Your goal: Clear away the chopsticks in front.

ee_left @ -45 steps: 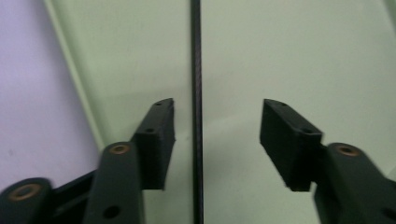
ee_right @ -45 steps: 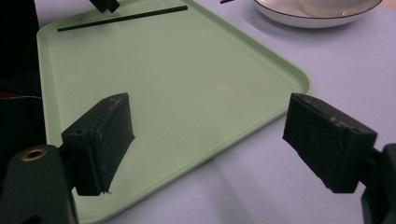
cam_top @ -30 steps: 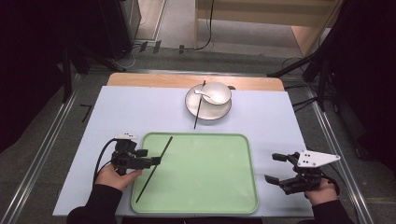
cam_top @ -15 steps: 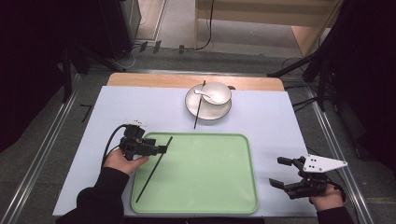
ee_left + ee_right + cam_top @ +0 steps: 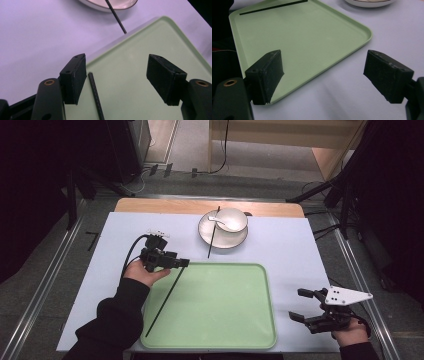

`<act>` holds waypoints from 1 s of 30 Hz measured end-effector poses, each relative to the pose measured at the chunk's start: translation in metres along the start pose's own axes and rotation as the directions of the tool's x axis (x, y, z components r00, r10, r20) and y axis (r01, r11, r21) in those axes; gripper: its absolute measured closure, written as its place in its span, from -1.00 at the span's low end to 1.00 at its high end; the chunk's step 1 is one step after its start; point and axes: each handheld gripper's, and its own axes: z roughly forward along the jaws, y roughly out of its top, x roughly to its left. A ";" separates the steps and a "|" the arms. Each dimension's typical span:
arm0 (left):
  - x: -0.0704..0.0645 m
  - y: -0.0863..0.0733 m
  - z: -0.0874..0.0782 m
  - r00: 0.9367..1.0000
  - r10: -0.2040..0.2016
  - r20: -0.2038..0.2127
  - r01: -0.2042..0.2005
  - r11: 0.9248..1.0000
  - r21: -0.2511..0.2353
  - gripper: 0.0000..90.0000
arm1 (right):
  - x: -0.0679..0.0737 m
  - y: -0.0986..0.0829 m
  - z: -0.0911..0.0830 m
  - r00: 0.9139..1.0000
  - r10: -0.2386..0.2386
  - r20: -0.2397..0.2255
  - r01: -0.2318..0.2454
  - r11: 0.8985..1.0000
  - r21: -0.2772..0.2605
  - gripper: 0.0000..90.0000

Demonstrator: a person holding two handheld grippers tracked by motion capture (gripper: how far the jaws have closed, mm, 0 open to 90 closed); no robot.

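Left gripper [image 5: 184, 263], jaws standing wide apart, is hovering over the top left corner of the green tray [image 5: 225, 320]; a black chopstick [image 5: 165, 297] is lying loose on the tray beside one jaw. Right gripper [image 5: 300, 305], jaws wide and holding nothing, is resting right of the tray.

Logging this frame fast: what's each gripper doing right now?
Left gripper: open, holding nothing; chopstick lies between its jaws on the tray.
Right gripper: open, holding nothing.
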 end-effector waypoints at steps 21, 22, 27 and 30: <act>-0.003 0.080 0.036 0.999 0.033 -0.029 -0.032 0.999 0.031 -0.27 | -0.001 0.001 0.000 1.000 0.001 -0.004 -0.001 1.000 -0.009 -0.64; -0.003 0.083 0.040 0.999 0.032 -0.025 -0.032 0.999 0.029 -0.27 | -0.001 0.001 0.000 1.000 0.003 -0.005 -0.003 1.000 -0.010 -0.64; -0.004 0.093 0.060 0.998 0.039 -0.039 -0.037 0.998 0.053 -0.22 | -0.001 0.000 0.000 1.000 0.004 -0.006 -0.004 1.000 -0.009 -0.64; -0.004 0.099 0.073 0.997 0.049 -0.055 -0.045 0.996 0.075 -0.21 | -0.001 0.000 -0.001 1.000 0.009 -0.006 -0.009 1.000 -0.014 -0.64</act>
